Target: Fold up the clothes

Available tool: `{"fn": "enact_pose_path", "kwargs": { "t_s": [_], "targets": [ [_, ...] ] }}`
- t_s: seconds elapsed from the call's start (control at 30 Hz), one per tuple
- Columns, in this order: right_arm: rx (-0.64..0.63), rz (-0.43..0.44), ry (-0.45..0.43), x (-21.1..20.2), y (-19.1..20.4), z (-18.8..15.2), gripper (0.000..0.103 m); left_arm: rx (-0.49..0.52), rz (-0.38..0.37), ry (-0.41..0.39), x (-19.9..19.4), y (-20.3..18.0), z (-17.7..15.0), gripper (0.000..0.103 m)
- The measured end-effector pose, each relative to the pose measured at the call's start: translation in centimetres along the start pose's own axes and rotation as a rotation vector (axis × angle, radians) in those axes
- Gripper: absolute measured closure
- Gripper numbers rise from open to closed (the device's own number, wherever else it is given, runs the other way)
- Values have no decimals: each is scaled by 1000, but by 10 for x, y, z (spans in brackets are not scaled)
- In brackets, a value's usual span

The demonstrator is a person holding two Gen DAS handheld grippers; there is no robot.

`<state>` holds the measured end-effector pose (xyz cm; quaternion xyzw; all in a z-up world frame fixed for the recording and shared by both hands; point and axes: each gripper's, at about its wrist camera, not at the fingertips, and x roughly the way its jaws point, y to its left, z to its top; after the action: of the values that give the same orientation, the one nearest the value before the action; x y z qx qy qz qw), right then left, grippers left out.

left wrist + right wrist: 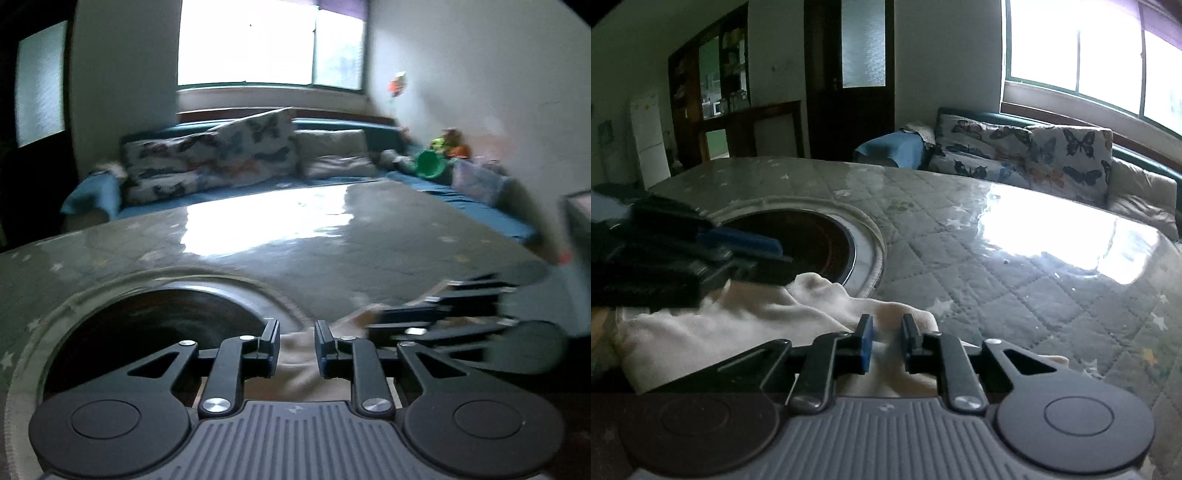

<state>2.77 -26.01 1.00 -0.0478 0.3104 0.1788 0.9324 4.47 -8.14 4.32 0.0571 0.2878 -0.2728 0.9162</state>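
A cream garment point(738, 317) lies bunched on a grey quilted table cover point(997, 280) beside a round dark opening point(812, 240). My right gripper point(887, 325) sits low over a fold of it; cloth shows in the narrow gap between its pads, which do not press it. The left gripper point(775, 258), blurred, hovers over the garment's left part. In the left wrist view the left gripper point(296, 328) stands narrowly open above the cream garment point(295, 354), and the right gripper point(399, 314) is a blurred shape at the right.
The round opening point(166, 321) has a raised pale rim. Behind the table stands a sofa with butterfly cushions point(210, 155), a blue cover point(894, 149) and a green bucket point(430, 164). A dark door point(849, 74) and a white fridge point(650, 140) stand further back.
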Motion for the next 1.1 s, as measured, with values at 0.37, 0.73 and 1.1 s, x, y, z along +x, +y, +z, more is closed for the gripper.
{"fn": "enact_pose_path", "kwargs": {
  "t_s": [0.37, 0.73, 1.1],
  "targets": [
    [29, -2, -31, -9, -5, -5, 76, -52, -40, 65, 27, -4, -21, 78],
    [39, 3, -24, -36, -5, -30, 74, -10, -18, 48, 29, -7, -25, 78],
    [-125, 14, -29, -78, 24, -51, 73, -8, -10, 37, 27, -13, -30, 77]
  ]
}}
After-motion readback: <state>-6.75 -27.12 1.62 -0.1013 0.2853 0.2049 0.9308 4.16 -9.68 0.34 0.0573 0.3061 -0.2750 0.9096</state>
